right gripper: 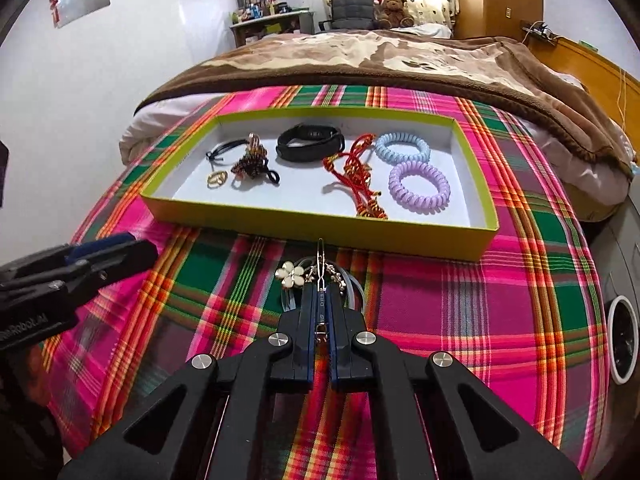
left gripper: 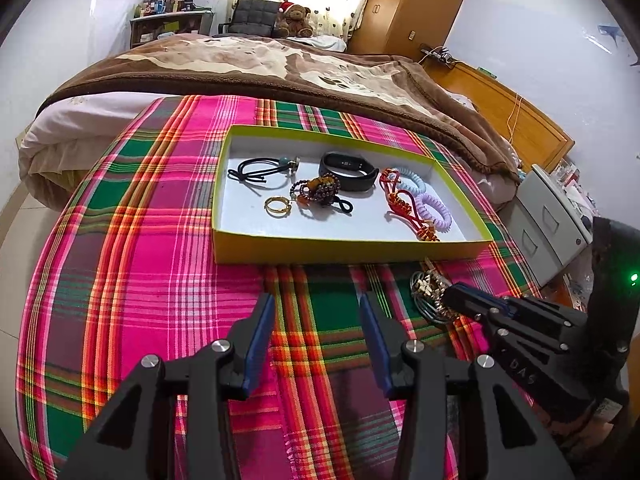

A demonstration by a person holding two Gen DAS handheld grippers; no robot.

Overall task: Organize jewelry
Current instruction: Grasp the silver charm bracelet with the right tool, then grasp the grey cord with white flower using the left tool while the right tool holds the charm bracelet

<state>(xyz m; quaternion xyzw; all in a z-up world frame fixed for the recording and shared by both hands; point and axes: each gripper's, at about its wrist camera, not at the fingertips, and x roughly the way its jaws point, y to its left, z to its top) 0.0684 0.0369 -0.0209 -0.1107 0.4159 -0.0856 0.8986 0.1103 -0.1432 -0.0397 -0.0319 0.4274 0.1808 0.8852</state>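
The right gripper [right gripper: 321, 304] has its 2 fingers [right gripper: 306, 320] pinched narrow on the flower hair tie [right gripper: 290, 274], just before the yellow tray [right gripper: 320, 226]. The left gripper [left gripper: 318, 320] hovers spread wide, holding nothing, over the plaid cloth [left gripper: 160, 260].

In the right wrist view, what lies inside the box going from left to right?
Black cord tie → gold ring → dark bead bracelet → black fitness band → red knotted cord → purple coil hair tie. The blue coil tie sits above the purple one, so its place is unclear.
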